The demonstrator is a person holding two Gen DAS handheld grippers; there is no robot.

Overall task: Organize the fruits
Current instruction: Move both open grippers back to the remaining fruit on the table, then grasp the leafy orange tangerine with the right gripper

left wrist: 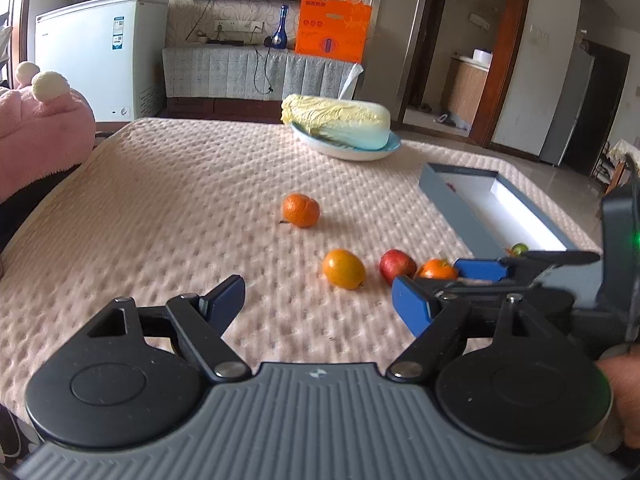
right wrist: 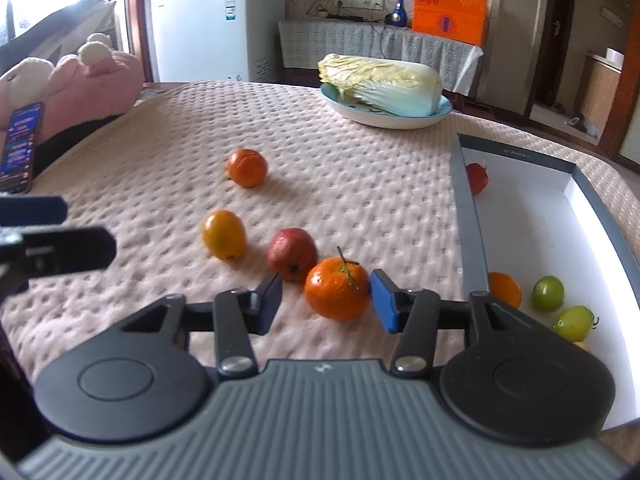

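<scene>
Several fruits lie on the pink quilted table. A stemmed mandarin [right wrist: 337,289] sits between the open fingers of my right gripper [right wrist: 327,300]; the right pad [right wrist: 383,302] is at its side and the left pad [right wrist: 269,300] stands apart. Beside it are a red apple [right wrist: 293,254], a yellow-orange fruit [right wrist: 223,235] and a farther mandarin [right wrist: 247,167]. The grey box [right wrist: 464,216] on the right holds several fruits: a red one [right wrist: 477,178], an orange [right wrist: 505,290], two green ones [right wrist: 547,293]. My left gripper [left wrist: 320,304] is open and empty above the cloth, short of the yellow-orange fruit [left wrist: 344,269].
A napa cabbage [right wrist: 384,80] lies on a blue-rimmed plate [right wrist: 394,120] at the table's far side. A pink plush [right wrist: 92,84] and a phone [right wrist: 20,148] are at the left edge. A white freezer and a cabinet stand behind the table.
</scene>
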